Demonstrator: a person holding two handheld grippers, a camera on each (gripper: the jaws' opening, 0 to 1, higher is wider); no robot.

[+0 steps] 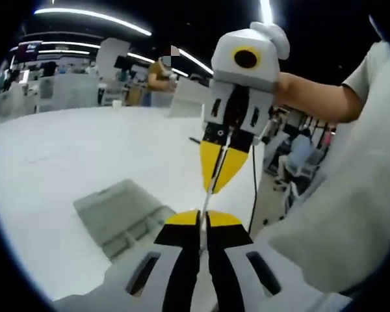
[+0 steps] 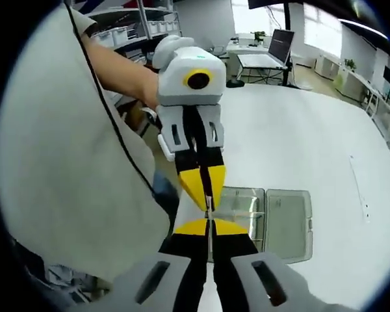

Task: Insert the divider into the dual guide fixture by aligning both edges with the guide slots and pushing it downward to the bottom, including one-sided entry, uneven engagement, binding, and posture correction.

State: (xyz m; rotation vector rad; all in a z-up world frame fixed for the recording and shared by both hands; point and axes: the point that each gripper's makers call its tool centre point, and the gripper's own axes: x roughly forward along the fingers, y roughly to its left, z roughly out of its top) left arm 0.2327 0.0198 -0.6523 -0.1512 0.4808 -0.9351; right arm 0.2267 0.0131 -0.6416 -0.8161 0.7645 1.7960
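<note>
A thin, pale divider (image 1: pixel 208 198) hangs edge-on in the air between my two grippers, which face each other tip to tip. My left gripper (image 1: pixel 202 218) is shut on one edge of it and my right gripper (image 1: pixel 216 184) is shut on the opposite edge. In the right gripper view the same sheet (image 2: pixel 209 211) shows as a fine line between my right gripper (image 2: pixel 210 226) and the left gripper (image 2: pixel 207 203). The grey, translucent guide fixture (image 1: pixel 125 214) lies flat on the white table below and to the side of the divider, its two halves spread open (image 2: pixel 273 222).
The person's pale shirt (image 2: pixel 58 162) and bare forearm (image 1: pixel 318 104) are close beside the grippers. The white table (image 1: pixel 65 149) stretches wide around the fixture. A desk with a laptop (image 2: pixel 276 49) and shelving stand beyond the table's far edge.
</note>
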